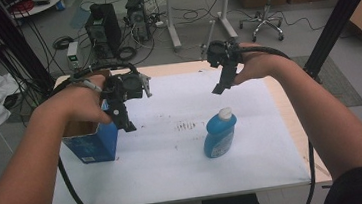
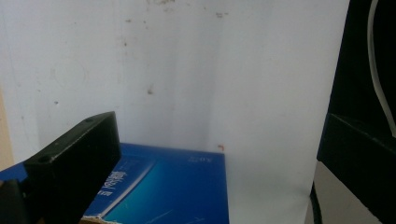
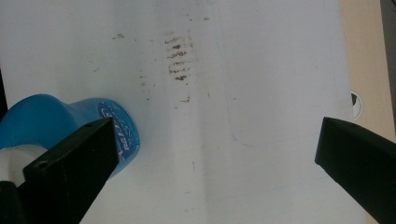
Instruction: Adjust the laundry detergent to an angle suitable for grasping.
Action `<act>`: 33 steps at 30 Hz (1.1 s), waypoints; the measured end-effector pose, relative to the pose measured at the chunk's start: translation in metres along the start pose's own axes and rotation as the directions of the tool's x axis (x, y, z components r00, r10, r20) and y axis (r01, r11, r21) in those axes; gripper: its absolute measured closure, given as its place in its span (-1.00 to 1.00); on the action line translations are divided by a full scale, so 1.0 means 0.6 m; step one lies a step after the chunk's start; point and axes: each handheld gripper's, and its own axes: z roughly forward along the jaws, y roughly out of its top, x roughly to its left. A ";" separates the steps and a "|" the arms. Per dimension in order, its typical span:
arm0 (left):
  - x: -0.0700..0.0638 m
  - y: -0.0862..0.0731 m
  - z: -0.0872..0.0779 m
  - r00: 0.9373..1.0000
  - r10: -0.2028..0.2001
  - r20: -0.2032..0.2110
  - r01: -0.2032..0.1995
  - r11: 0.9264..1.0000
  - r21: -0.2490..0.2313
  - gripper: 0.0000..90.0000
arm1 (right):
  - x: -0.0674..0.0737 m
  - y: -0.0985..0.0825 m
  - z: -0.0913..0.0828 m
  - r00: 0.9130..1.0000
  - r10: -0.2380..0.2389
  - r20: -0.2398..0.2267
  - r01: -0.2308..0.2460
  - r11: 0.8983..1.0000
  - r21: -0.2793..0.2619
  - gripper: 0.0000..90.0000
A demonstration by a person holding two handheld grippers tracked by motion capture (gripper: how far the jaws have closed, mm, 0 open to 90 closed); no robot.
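A blue bottle (image 1: 220,134) with a white cap stands upright near the middle of the white sheet; it also appears as the blue bottle (image 3: 56,116) behind my right gripper's left jaw. An open blue carton (image 1: 92,140) stands at the left of the sheet, its blue side (image 2: 177,191) below my left jaws. My left gripper (image 1: 125,118) hangs just right of the carton's top, jaws wide apart and empty. My right gripper (image 1: 220,87) hovers above and behind the bottle, open, nothing between its jaws.
The white sheet (image 1: 173,148) covers a wooden table (image 1: 291,116) and carries dark smudges (image 1: 186,126) in the middle. Black frame posts (image 1: 336,16) rise at both sides. Cables, computer towers and a stool stand on the floor beyond the far edge.
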 end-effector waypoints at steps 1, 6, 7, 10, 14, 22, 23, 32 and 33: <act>0.000 0.001 0.000 1.000 0.003 0.000 -0.003 1.000 0.000 -1.00 | 0.000 -0.001 -0.001 1.000 0.000 -0.001 0.000 1.000 -0.001 -1.00; -0.001 0.005 -0.004 1.000 0.010 -0.002 -0.010 1.000 -0.007 -1.00 | -0.001 -0.003 -0.002 1.000 0.000 -0.002 0.000 1.000 0.001 -1.00; -0.002 0.005 -0.004 1.000 0.010 -0.002 -0.010 1.000 -0.006 -1.00 | -0.001 -0.003 -0.002 1.000 0.002 -0.002 -0.002 1.000 -0.002 -1.00; -0.002 0.006 -0.004 1.000 0.006 -0.004 -0.006 1.000 -0.004 -1.00 | -0.005 -0.006 -0.002 1.000 0.000 -0.006 0.000 1.000 0.001 -1.00; -0.002 0.003 -0.004 1.000 -0.009 -0.006 0.009 1.000 -0.005 -1.00 | -0.009 -0.010 -0.004 1.000 -0.003 -0.010 0.002 1.000 -0.005 -1.00; -0.007 0.004 -0.007 1.000 -0.025 -0.009 0.025 1.000 0.003 -1.00 | -0.009 -0.012 -0.026 0.999 -0.032 -0.013 0.032 0.999 -0.034 -1.00; -0.007 0.004 -0.007 1.000 -0.026 -0.010 0.026 1.000 0.002 -1.00 | -0.009 -0.012 -0.026 0.999 -0.032 -0.013 0.032 0.999 -0.034 -1.00; -0.008 0.013 -0.012 1.000 -0.027 -0.016 0.027 1.000 0.004 -1.00 | 0.021 -0.016 -0.049 0.995 -0.103 -0.013 0.102 0.994 -0.049 -1.00; -0.008 0.015 -0.013 1.000 -0.026 -0.018 0.026 1.000 0.004 -1.00 | 0.025 -0.016 -0.052 0.993 -0.114 -0.016 0.113 0.992 -0.050 -1.00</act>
